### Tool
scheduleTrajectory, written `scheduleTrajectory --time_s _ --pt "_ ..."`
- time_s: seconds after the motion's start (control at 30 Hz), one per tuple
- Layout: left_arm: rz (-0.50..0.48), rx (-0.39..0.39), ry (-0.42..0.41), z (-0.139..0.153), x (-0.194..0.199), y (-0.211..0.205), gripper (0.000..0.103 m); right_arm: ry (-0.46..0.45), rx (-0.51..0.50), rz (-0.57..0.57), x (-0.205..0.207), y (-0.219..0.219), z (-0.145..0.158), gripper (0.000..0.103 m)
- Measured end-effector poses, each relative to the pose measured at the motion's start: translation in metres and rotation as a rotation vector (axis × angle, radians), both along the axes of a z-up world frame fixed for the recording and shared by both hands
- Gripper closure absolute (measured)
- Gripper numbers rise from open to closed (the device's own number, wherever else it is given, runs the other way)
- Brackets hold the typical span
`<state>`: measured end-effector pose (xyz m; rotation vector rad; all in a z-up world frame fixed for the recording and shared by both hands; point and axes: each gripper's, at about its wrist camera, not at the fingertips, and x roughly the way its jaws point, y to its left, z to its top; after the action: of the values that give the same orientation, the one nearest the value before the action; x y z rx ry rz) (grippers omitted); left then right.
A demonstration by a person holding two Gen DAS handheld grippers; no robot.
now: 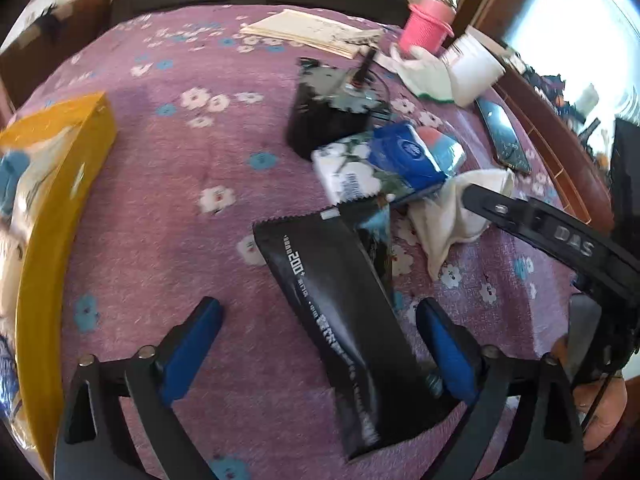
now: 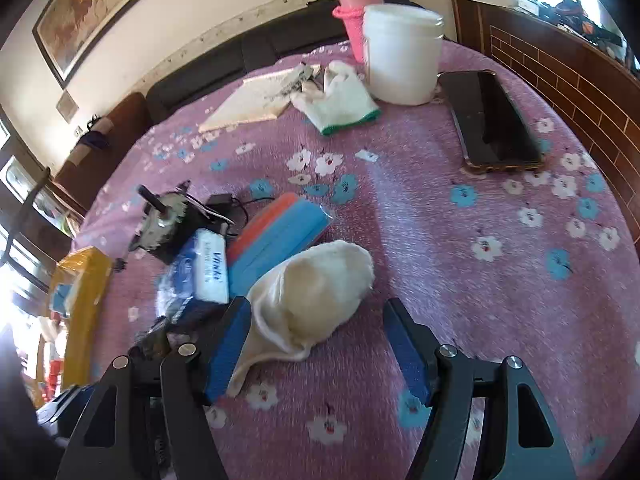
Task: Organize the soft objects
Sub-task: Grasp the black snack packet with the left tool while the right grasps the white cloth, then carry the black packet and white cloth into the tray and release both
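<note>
My left gripper (image 1: 318, 310) is open, its blue fingers either side of a black soft pouch (image 1: 348, 320) lying on the purple flowered cloth. Beyond it lie a blue-and-white tissue pack (image 1: 384, 164) and a cream cloth (image 1: 452, 216). My right gripper (image 2: 316, 312) is open around the near end of that cream cloth (image 2: 316, 292); its arm shows in the left wrist view (image 1: 560, 236). The tissue pack (image 2: 208, 272) and an orange-and-blue sponge pack (image 2: 280, 232) lie just left of the cloth. A white glove (image 2: 340, 100) lies farther back.
A yellow tissue box (image 1: 52, 208) stands at the left. A black motor block (image 1: 328, 112), a notebook (image 1: 308, 32), a pink bottle (image 2: 358, 12), a white jar (image 2: 402, 56) and a phone (image 2: 492, 120) sit on the table (image 2: 480, 280).
</note>
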<state>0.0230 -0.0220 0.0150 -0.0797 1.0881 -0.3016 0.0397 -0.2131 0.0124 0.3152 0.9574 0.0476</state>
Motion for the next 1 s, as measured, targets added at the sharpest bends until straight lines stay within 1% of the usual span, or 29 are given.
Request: scheduleTrajectory --time_s 0.07,0.1,0.13,0.17,0.2,0.23,0.3,0.37,0.5,0.63,0.73,0.83,0.93,1.0 --pt "-0.014 0.028 -0.027 -0.001 0.000 -0.008 0.005 -0.011 -0.019 0.000 0.001 0.003 -0.001 0.032" --pt "-0.024 0.038 -0.042 -0.002 -0.001 -0.010 0.006 -0.016 -0.025 0.007 0.001 0.004 -0.001 0.040" --pt "-0.031 0.043 -0.054 -0.001 -0.002 -0.011 0.020 -0.014 -0.022 0.016 0.001 0.004 -0.001 0.047" --pt "-0.044 0.068 -0.079 0.000 -0.005 -0.013 0.033 -0.012 -0.023 0.021 0.000 0.005 -0.001 0.056" --pt "-0.072 0.083 -0.096 0.001 -0.008 -0.015 0.056 -0.013 -0.024 0.023 -0.001 0.004 -0.001 0.061" --pt "-0.084 0.069 -0.089 0.002 -0.008 -0.014 0.061 -0.014 -0.018 0.028 -0.002 0.003 -0.001 0.065" --pt "-0.095 0.030 -0.069 0.004 -0.012 -0.009 0.064 -0.022 0.003 0.029 -0.009 -0.001 0.000 0.074" --pt "-0.098 0.001 -0.068 0.008 -0.019 -0.003 0.065 -0.030 0.022 0.027 -0.016 -0.004 0.003 0.078" --pt "-0.106 -0.063 -0.083 0.022 -0.037 0.008 0.066 -0.061 0.042 0.010 -0.036 -0.012 0.014 0.080" --pt "-0.094 -0.131 -0.121 0.046 -0.058 0.032 0.066 -0.106 0.054 0.006 -0.061 -0.017 0.037 0.080" --pt "-0.056 -0.185 -0.147 0.062 -0.071 0.063 0.066 -0.146 0.058 0.021 -0.078 -0.012 0.056 0.080" --pt "0.014 -0.239 -0.183 0.077 -0.087 0.110 0.067 -0.178 0.053 0.055 -0.087 0.005 0.074 0.080" --pt "0.094 -0.286 -0.218 0.089 -0.102 0.158 0.067 -0.206 0.048 0.119 -0.094 0.033 0.092 0.080" --pt "0.155 -0.287 -0.250 0.097 -0.113 0.191 0.067 -0.220 0.045 0.164 -0.097 0.054 0.101 0.080"
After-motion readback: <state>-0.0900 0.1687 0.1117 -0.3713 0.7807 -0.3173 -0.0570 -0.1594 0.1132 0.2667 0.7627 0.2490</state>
